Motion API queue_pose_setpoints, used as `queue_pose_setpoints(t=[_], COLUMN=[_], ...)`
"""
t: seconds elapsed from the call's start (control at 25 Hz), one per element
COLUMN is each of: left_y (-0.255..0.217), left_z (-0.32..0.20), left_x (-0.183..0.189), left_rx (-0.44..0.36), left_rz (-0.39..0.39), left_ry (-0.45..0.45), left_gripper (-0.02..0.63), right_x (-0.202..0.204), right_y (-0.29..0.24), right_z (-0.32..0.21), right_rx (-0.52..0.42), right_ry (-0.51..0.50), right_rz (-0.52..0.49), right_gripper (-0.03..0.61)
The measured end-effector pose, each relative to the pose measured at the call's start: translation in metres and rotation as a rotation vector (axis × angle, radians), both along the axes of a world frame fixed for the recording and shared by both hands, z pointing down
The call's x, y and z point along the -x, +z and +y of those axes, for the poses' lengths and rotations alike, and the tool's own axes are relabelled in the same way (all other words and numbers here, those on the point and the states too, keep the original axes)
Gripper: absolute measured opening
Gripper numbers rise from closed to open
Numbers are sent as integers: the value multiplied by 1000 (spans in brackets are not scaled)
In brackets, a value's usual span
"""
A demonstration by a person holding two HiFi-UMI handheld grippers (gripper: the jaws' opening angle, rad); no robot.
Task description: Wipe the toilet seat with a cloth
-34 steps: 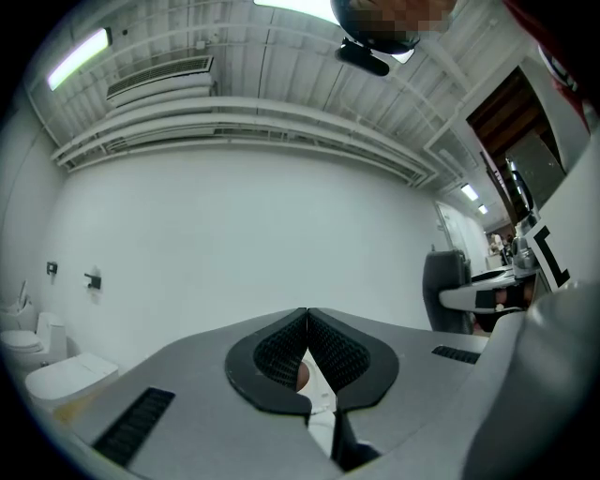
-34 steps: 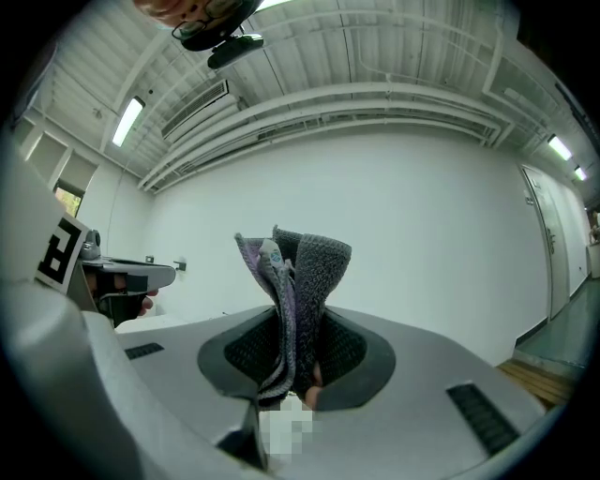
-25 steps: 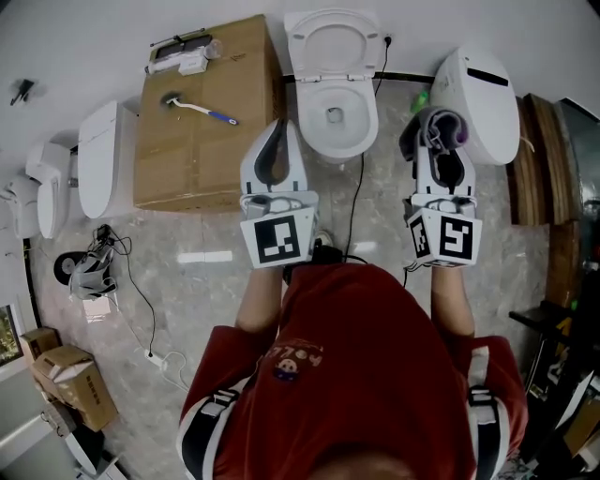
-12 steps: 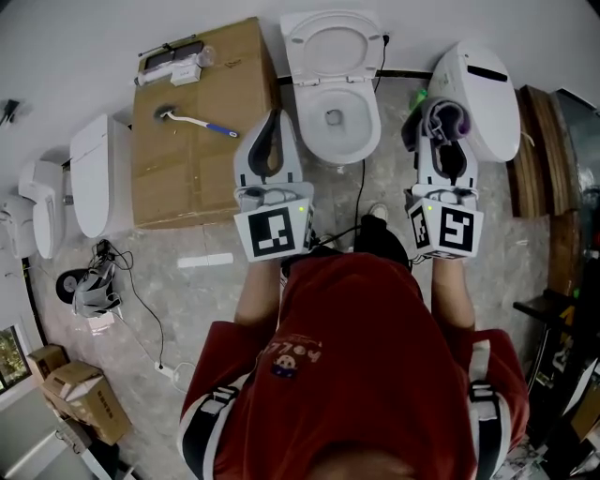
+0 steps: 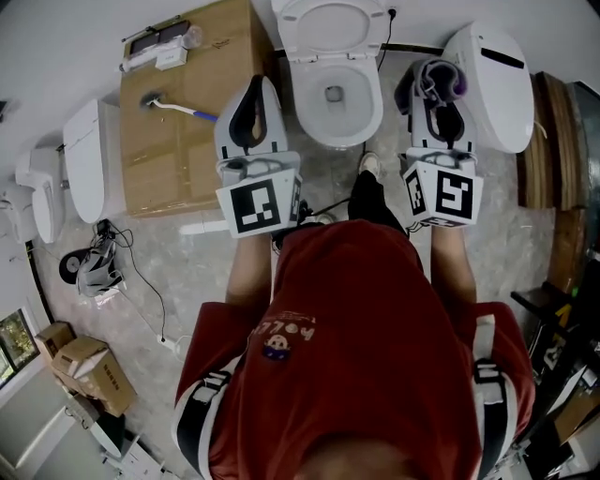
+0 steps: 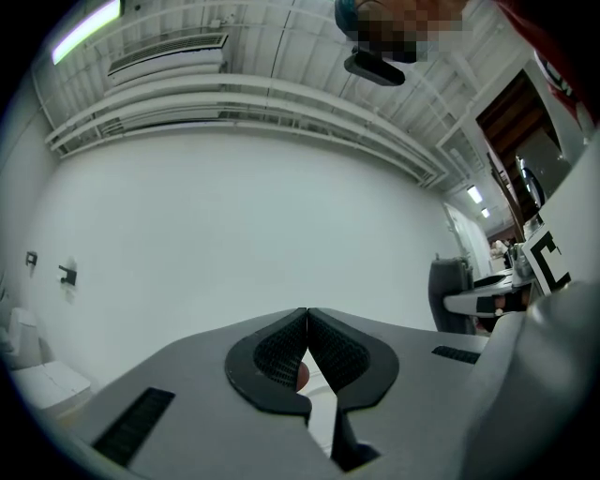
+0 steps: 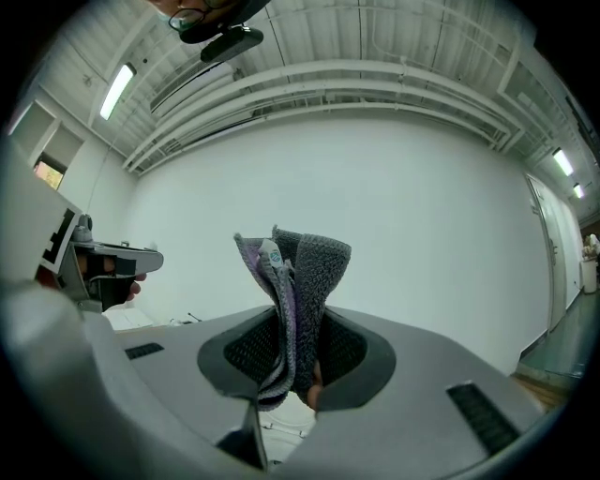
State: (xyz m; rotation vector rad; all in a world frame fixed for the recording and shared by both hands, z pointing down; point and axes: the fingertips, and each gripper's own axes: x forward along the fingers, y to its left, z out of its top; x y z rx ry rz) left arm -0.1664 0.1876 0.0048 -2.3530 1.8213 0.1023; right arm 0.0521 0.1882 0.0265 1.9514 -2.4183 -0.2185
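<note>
The white toilet (image 5: 309,108) stands at the top middle of the head view, its lid (image 5: 323,23) raised and its seat ring down round the bowl. My left gripper (image 5: 250,86) is shut and empty, held level just left of the bowl; in the left gripper view its pads (image 6: 281,352) meet with nothing between them. To the right of the bowl, my right gripper (image 5: 437,94) is shut on a grey and purple cloth (image 5: 439,77). In the right gripper view the folded cloth (image 7: 292,272) stands up from between the right gripper (image 7: 292,337) pads. Both point at the white wall.
A large cardboard box (image 5: 178,150) left of the toilet carries a toilet brush (image 5: 173,105). Another white toilet unit (image 5: 492,84) stands at the right, more white fixtures (image 5: 80,159) at the left. Cables (image 5: 141,281) run over the floor. Wooden panels (image 5: 555,141) lean at the right.
Both grippers have moved forward toward the wall, now flanking the toilet bowl. The person has stepped closer, one foot showing in front of the bowl. The cloth stays in the right gripper.
</note>
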Motion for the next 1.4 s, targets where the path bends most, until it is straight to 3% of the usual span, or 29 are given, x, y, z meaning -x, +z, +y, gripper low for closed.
queue_pose_setpoints(t=[0.36,0.72,0.96,1.4], left_y=[-3,-8,-4,36], left_z=[-102,-169,-190,-230], left_x=[-62,-109,-113,-86], left_rx=[49,29,25,22], left_rz=[-31,-43,-54,-21], left_ry=[-26,-84,-91,3], left_gripper=[14,14,14,14], right_x=[-47,-90,-92,-79], right_y=[0,5,16,55], right_z=[-100,-181,-207,-242], right_rx=[-2,-5,16,86], right_ry=[-57,-148,-171,-78], right_rz=[24,-2,-3,33], right_gripper=[84,84,84,84])
